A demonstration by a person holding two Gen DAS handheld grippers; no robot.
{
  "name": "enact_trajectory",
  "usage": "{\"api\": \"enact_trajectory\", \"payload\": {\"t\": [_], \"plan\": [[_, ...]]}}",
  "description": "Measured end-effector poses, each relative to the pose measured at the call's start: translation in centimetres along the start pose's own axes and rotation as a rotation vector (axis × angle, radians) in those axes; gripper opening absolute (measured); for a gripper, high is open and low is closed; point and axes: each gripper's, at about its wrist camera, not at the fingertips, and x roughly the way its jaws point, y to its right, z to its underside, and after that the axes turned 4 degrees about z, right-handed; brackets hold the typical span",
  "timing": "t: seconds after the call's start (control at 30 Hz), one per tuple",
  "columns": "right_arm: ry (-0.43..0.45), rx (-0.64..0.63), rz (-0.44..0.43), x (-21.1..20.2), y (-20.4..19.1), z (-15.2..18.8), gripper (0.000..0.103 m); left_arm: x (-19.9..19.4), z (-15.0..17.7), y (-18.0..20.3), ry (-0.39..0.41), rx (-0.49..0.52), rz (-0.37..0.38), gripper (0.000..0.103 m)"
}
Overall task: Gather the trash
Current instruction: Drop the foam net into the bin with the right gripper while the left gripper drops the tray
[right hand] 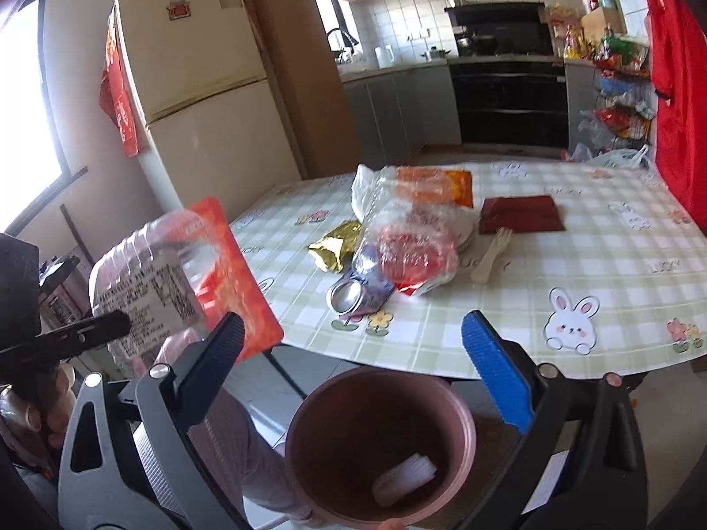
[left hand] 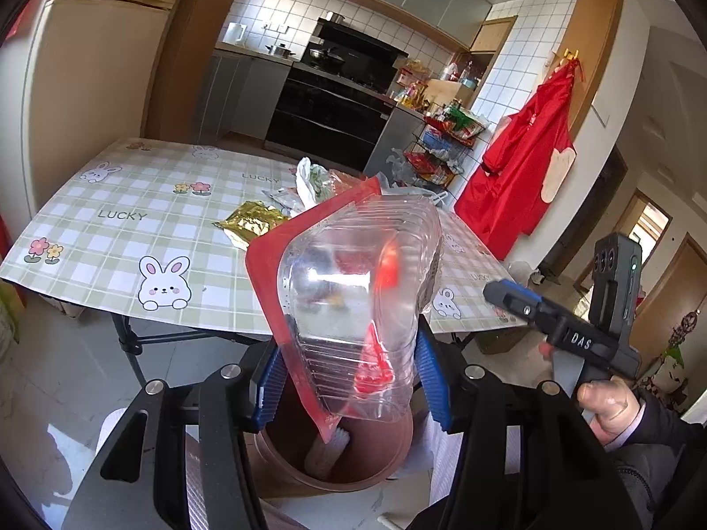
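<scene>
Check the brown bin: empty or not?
Not empty. The brown bin already holds one white ridged piece at its bottom; otherwise its inside looks bare.

- A cream refrigerator (right hand: 194, 79) stood by a bright window (right hand: 26, 101).
- White tiled walls (left hand: 283, 4) backed a black oven (left hand: 331, 106) and grey cabinets (right hand: 389, 106).
- A red garment (left hand: 521, 168) hung on the wall.
- The floor (left hand: 53, 380) was pale tile.
</scene>
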Motion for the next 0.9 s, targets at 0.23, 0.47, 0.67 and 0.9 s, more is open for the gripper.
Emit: {"api": "enact_trajectory", "payload": {"t": [0.23,0.47,0.67,0.9], "plan": [[0.114,0.049,0.065,-2.2,1.6,-1.2,0.097,1.7,0.8,1.6,-0.076,0.062,0.006,0.052],[0.152,0.142,0.121,-3.1,4.4,-1.2,0.097,3.7,1.2,3.0,-0.161,0.136,0.017,0.052],[0.165,0.196,0.143,-3.3,6.2,-0.8,0.097,5.6,1.1,4.0,-0.206,0.182,0.029,0.053],[0.158,0.224,0.150,-3.1,7.2,-0.5,0.097,7.6,1.3,4.2,-0.249,0.167,0.065,0.062]]}}
